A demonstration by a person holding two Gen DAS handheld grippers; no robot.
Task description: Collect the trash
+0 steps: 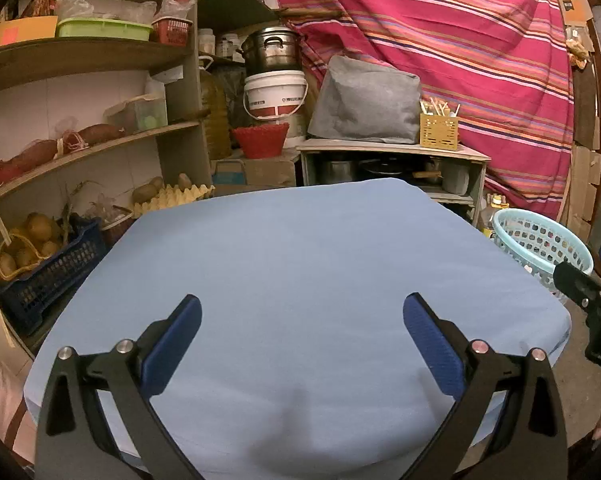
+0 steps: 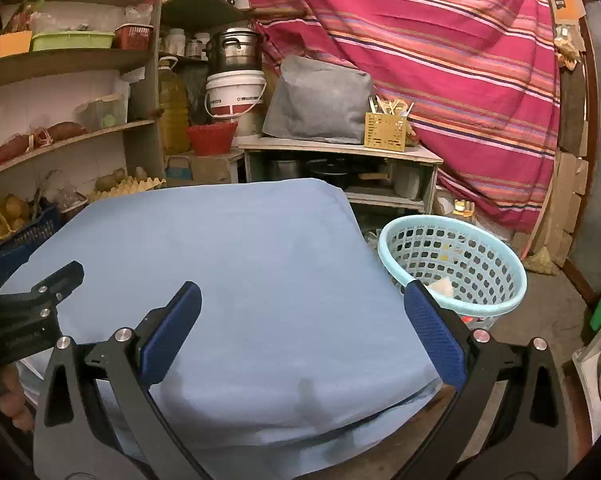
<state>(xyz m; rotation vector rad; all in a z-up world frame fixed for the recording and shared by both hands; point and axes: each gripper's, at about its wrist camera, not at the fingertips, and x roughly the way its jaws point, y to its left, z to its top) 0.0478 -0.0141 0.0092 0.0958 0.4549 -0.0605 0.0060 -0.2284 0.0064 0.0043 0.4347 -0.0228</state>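
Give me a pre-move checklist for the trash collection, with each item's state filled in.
1. Left gripper jaws open and holding nothing: ok.
2. Right gripper jaws open and holding nothing: ok.
3. Blue cloth free of trash: ok, nothing lies on it in either view.
4. Light blue basket upright beside the table: ok.
5. Trash inside basket: a pale scrap shows; the rest cannot tell.
6. Floor litter elsewhere: cannot tell.

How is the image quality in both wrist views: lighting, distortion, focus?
Left wrist view: dim warm light, strong fisheye bending of the shelves, dark vignette corners, soft shadow on the blue cloth. Right wrist view: same bending and vignette, basket sharp, faint dark patch near the cloth's front edge.
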